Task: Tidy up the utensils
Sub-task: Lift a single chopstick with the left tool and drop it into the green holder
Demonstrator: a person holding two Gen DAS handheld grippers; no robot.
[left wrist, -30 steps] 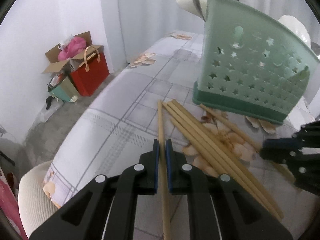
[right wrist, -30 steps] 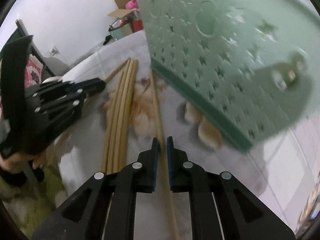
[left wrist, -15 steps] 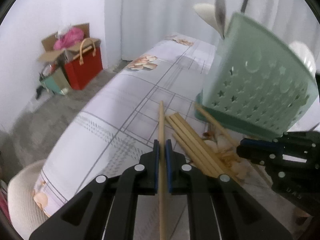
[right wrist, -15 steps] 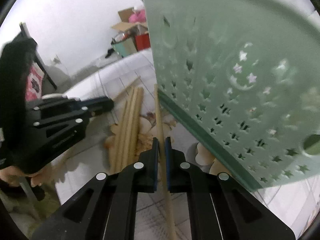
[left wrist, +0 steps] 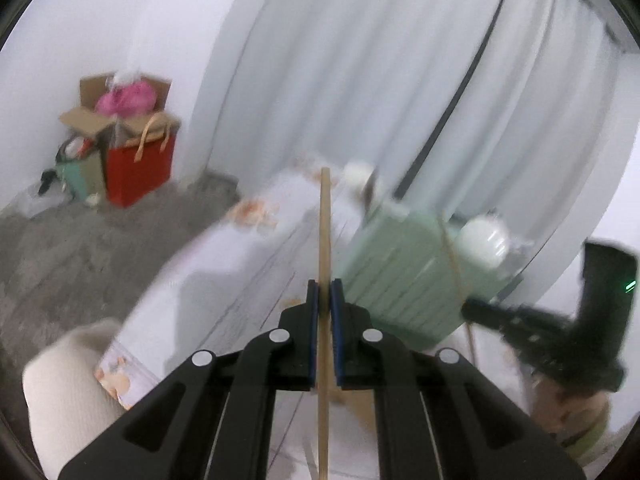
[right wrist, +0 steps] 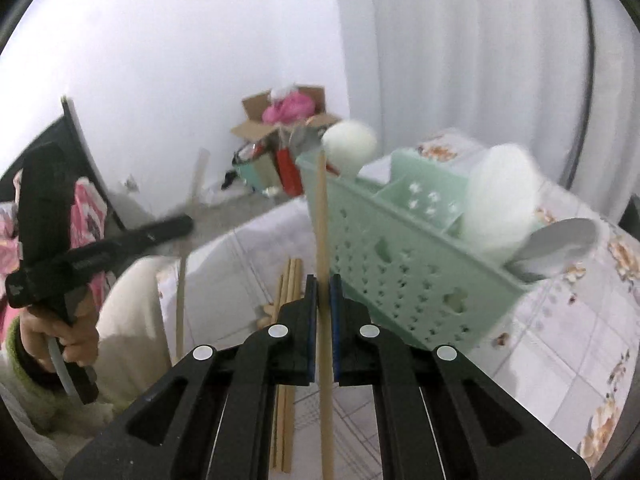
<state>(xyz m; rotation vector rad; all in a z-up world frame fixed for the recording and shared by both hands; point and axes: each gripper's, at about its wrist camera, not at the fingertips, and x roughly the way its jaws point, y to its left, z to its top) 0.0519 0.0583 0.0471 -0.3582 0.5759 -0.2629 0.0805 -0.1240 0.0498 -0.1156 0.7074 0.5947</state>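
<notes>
My left gripper (left wrist: 324, 286) is shut on a wooden chopstick (left wrist: 325, 224), held in the air and pointing forward over the table. My right gripper (right wrist: 323, 282) is shut on another wooden chopstick (right wrist: 320, 216), its tip near the front rim of the green star-perforated utensil basket (right wrist: 404, 256). The basket also shows, blurred, in the left wrist view (left wrist: 404, 276). White spoons (right wrist: 500, 204) stand in the basket. Several loose chopsticks (right wrist: 290, 280) lie on the table left of the basket. The right gripper shows in the left wrist view (left wrist: 520, 320), and the left gripper in the right wrist view (right wrist: 132, 240).
The table wears a floral tiled cloth (right wrist: 560, 320). A cream stool (left wrist: 64, 392) stands by the table's near corner. A red bag (left wrist: 140, 164) and cardboard boxes (left wrist: 116, 108) sit on the floor by the wall. White curtains (left wrist: 380, 80) hang behind the table.
Both grippers have lifted their chopsticks off the table and risen. The basket now appears from above its rim in the right wrist view. The views are motion-blurred.
</notes>
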